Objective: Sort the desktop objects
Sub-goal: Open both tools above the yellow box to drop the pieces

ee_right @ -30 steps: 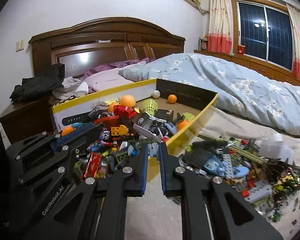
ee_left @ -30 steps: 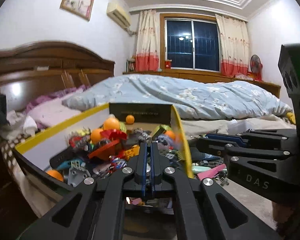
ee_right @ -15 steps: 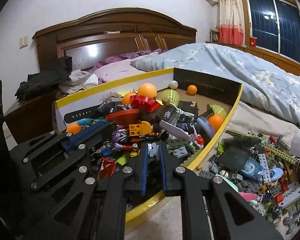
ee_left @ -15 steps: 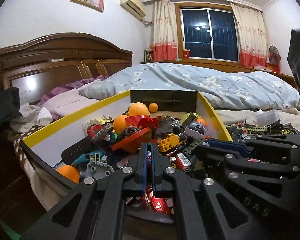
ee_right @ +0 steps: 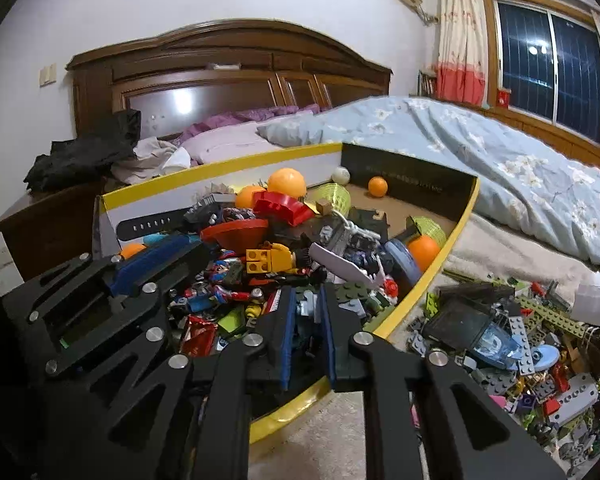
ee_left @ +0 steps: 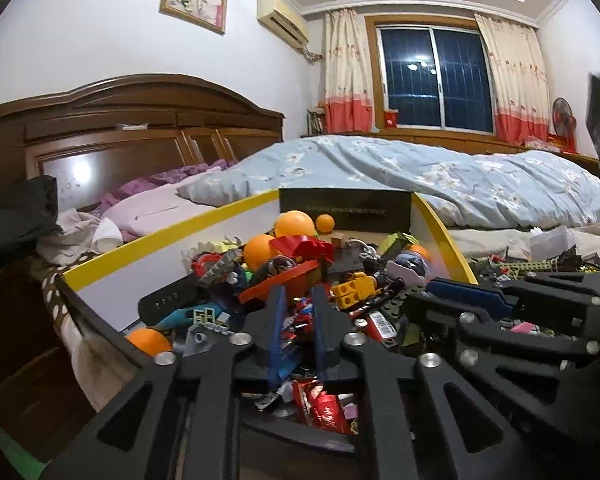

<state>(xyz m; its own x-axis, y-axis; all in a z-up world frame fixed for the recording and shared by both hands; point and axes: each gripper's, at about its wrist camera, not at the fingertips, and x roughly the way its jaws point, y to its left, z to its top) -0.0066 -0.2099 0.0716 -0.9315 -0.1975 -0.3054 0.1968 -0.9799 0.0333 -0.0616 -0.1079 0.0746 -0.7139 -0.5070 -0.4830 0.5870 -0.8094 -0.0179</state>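
Both tools hung over a shallow cardboard box with yellow-edged white walls [ee_right: 227, 168] and a dark far panel, heaped with small toys.

Left tool [ee_left: 297, 300]: black hard-plastic links, blue-edged fingers. Jaws were opening, with a gap between them; toy clutter showed through the gap, nothing pressed by the pads. Released.

Right tool [ee_right: 304, 300]: same build, at the box's near right rim. Jaws were opening, pale grey and blue bricks visible in the gap below; no contact seen. Released.

Box contents, right view:
- smooth orange plastic balls: five counted, e.g. the largest [ee_right: 286, 183], one lone at the far wall [ee_right: 377, 186]
- one white ball [ee_right: 341, 175] in the far corner
- one red glossy bowl-shaped piece [ee_right: 235, 234]
- one chunky red brick [ee_right: 283, 208]
- one yellow studded brick figure [ee_right: 268, 258]
- one black perforated rubber strap [ee_right: 151, 224] along the left wall
- two lime mesh cups, one far [ee_right: 334, 196], one at the right wall.

Right of the box, a loose pile of grey, green and blue studded bricks [ee_right: 512, 332] lay on beige bedding. A blue floral quilt [ee_right: 500, 160] lay beyond.
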